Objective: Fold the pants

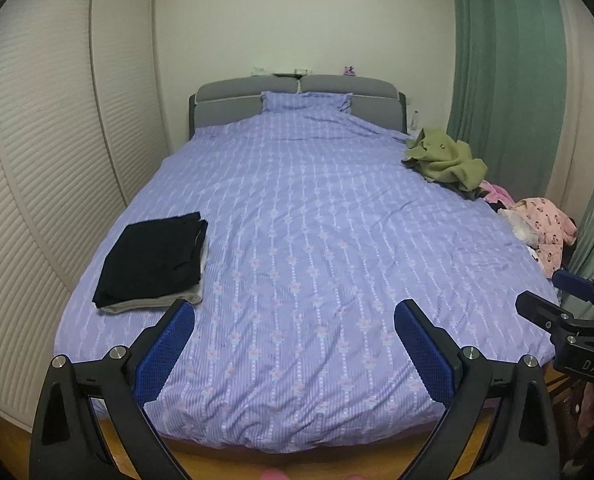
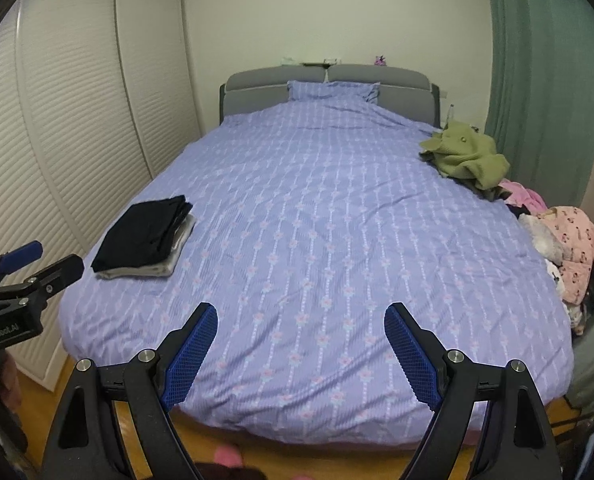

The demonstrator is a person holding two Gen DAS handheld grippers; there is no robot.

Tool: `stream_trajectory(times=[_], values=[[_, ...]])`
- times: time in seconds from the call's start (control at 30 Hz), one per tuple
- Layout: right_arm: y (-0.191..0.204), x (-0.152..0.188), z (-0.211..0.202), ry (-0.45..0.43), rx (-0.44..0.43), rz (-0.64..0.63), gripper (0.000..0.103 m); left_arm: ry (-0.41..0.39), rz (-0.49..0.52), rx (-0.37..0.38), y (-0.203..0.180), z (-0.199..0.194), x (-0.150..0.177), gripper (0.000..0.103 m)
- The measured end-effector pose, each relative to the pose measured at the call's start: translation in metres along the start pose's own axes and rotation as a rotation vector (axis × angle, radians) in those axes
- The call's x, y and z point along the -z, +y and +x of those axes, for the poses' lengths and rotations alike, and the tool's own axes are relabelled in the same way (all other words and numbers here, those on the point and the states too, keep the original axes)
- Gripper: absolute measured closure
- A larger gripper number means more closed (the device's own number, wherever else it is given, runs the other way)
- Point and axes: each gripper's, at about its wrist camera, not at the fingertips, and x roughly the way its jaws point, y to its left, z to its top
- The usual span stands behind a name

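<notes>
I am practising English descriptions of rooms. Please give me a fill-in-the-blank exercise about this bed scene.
1. The folded black garment lies on a folded ___ garment.
2. The left gripper and the right gripper are both ___.
3. The crumpled olive-green garment lies near the ___ curtain.

Missing words: grey; open; green

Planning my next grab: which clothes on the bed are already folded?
The black garment stacked on a grey one, on the bed's left side. The green and pink clothes on the right edge lie crumpled.
</notes>
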Motion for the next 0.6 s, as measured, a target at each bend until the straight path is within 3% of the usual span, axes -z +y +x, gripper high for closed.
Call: stream_trajectory(times=[0.6], values=[[-0.025,0.002,-0.046,-0.090,0.005,0.003,0.017,-0.077,0.060,0.013,-0.032,-0.044,-0.001,0.001]])
